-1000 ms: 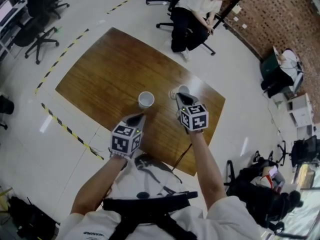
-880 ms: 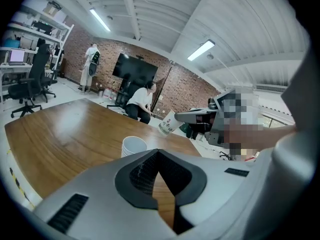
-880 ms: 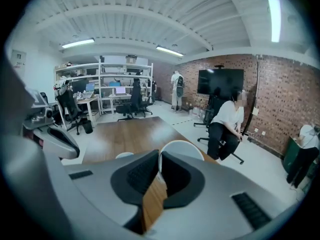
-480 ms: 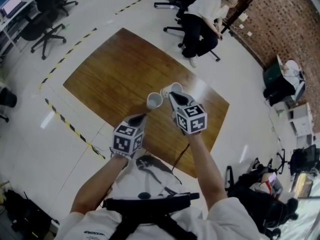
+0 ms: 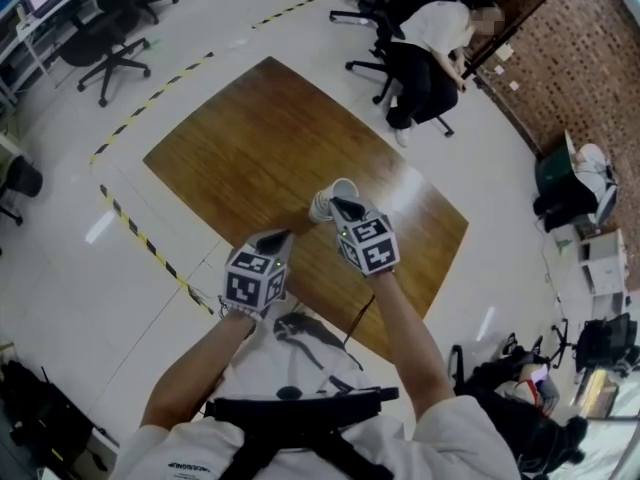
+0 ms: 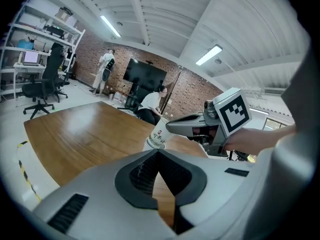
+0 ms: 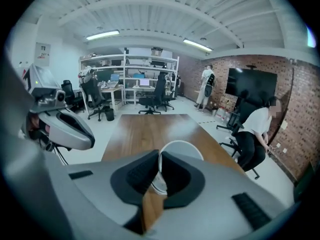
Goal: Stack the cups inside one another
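Brown wood table (image 5: 220,158) sits on a pale floor with yellow-black tape (image 5: 140,233) along its left side. Both grippers are over the near part of the table.

Right gripper (image 5: 338,206): claw is clamped on the wall of a white paper cup (image 6: 159,134), w/ one jaw inside the mouth and the other outside, as the right gripper view shows. The cup is off the table and tilted, w/ its mouth twd the gripper and its base down and away. It has red print on its side.

A 2nd cup (image 5: 319,209) is right under the tilted one, on the table approx. mid-width and near the front edge. The 1st cup's base looks to be at or just inside the 2nd cup's mouth, but overlap in the head view makes it hard to tell how far in.

Left gripper (image 5: 275,238): claw is closed w/ nothing in it, the pads meeting at the tip. It's just left of the cups, not touching them, pointing twd them.

Bkgd: a seated person (image 5: 430,48) is on a chair beyond the far table corner. Office chairs (image 5: 120,38) are at far left and a brick wall (image 5: 590,58) at far right.
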Action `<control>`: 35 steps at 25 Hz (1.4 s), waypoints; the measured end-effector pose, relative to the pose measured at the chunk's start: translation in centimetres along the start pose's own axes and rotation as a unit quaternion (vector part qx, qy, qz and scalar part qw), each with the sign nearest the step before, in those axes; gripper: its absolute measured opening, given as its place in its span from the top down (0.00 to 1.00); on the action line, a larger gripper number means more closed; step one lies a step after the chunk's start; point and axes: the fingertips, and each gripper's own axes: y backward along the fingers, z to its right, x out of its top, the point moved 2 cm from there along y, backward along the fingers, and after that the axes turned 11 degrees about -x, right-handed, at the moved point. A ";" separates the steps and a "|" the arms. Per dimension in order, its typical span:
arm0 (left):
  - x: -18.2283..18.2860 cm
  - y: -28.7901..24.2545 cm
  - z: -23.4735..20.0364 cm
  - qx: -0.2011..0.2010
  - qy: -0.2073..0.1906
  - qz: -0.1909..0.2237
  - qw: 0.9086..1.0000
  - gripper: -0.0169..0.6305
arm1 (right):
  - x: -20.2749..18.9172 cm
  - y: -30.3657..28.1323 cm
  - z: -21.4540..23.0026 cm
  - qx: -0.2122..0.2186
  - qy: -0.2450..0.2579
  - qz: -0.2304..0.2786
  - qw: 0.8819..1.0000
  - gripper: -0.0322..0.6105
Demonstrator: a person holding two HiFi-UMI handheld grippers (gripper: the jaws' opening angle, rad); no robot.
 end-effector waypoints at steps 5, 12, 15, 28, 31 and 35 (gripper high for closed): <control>0.0 0.9 -0.9 0.009 0.006 0.005 1.000 0.98 | -0.9 -0.9 -0.9 0.002 0.015 -0.022 1.000 0.91; -0.1 1.6 -1.5 0.016 0.010 0.008 1.000 0.98 | -2.7 -2.8 -1.5 0.005 0.027 -0.049 0.998 0.91; 0.0 1.7 -1.8 0.018 0.012 0.009 1.000 0.98 | -3.6 -3.3 -1.6 0.006 0.036 -0.068 0.997 0.91; -0.1 2.3 -2.5 0.023 0.017 0.013 1.000 0.98 | -4.9 -4.8 -2.5 0.006 0.052 -0.091 0.994 0.86; -0.1 2.4 -2.6 0.021 0.018 0.013 1.000 0.98 | -4.9 -4.8 -2.7 0.008 0.050 -0.092 0.994 0.81; -0.3 2.7 -2.5 0.016 0.016 0.011 1.000 0.98 | -4.5 -4.4 -2.8 0.005 0.040 -0.084 0.996 0.74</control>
